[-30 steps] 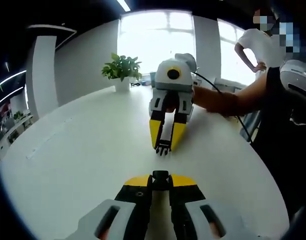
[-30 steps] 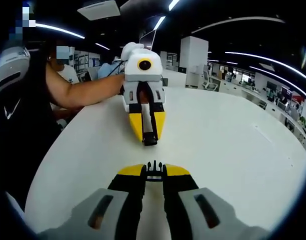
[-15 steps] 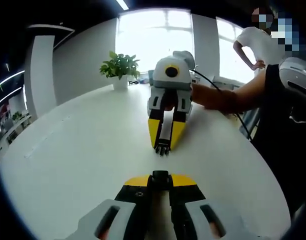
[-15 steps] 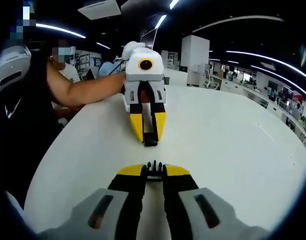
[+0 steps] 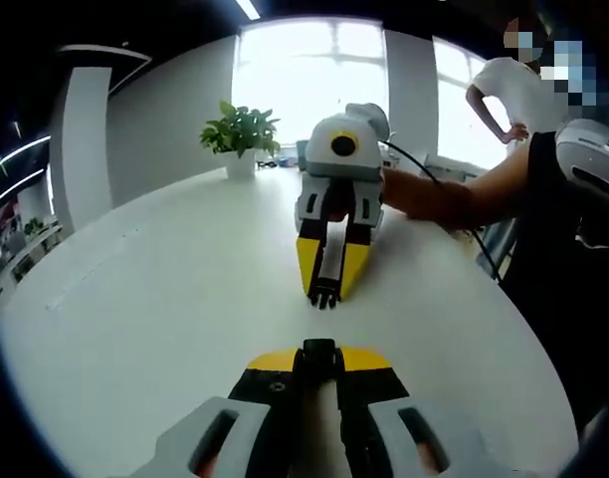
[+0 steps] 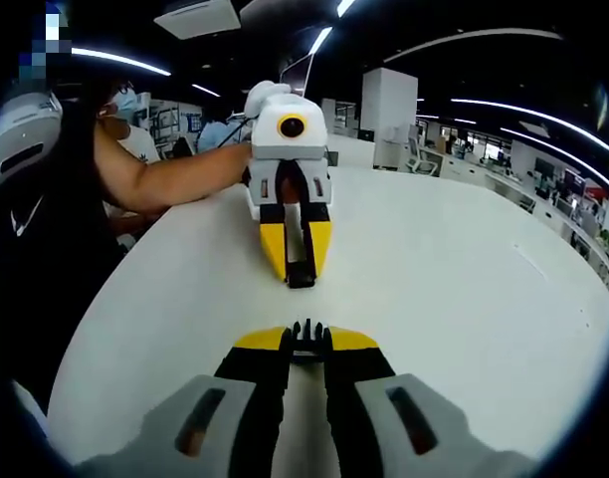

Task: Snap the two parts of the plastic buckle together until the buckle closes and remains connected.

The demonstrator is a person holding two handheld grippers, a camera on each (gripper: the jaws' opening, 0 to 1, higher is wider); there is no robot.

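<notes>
The two grippers face each other over a white table (image 5: 135,319), each pinching one half of the black plastic buckle at its yellow tips. In the left gripper view, the left gripper (image 5: 319,357) has its jaws pressed onto the socket half (image 5: 319,351), a squarish black block at the near end. Farther off, the right gripper (image 5: 325,291) points back with the pronged half (image 5: 325,296) sticking out of its tips. The right gripper view gives the mirror picture: the prongs sit at the near tips and the socket across the gap. The halves are apart, with bare table between them, so nothing is snapped yet.

The risk, as I judge it, lies in alignment. If the prongs meet the socket tilted or off-centre, they may jam on its rim instead of sliding in. A hard push could then twist either half out of its narrow pinch. A potted plant (image 5: 241,134) stands at the far edge, clear of the work.
</notes>
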